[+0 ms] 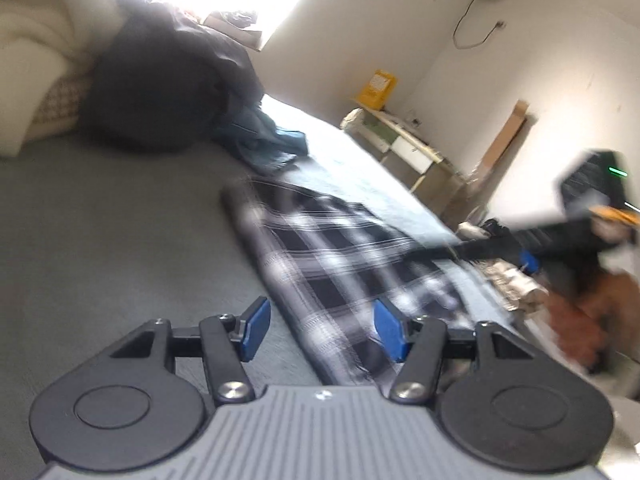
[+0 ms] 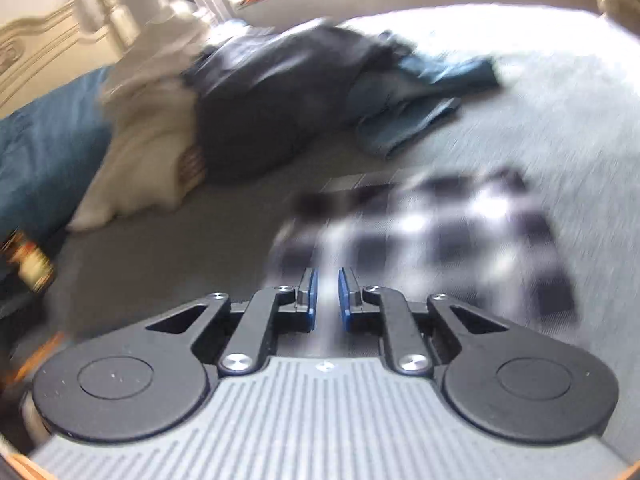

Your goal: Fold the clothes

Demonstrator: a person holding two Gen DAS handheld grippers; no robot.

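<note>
A black-and-white checked garment lies flat and folded into a long strip on the grey bed cover. My left gripper hovers over its near end, open, its blue pads wide apart and off the cloth. In the right wrist view the same garment is blurred just beyond my right gripper. Its pads stand a narrow gap apart with nothing between them. That gripper also shows blurred at the right of the left wrist view.
A pile of clothes sits further up the bed: a dark garment, a blue one and a cream one. A headboard and a blue pillow are at the left. A desk and a yellow box stand beyond the bed.
</note>
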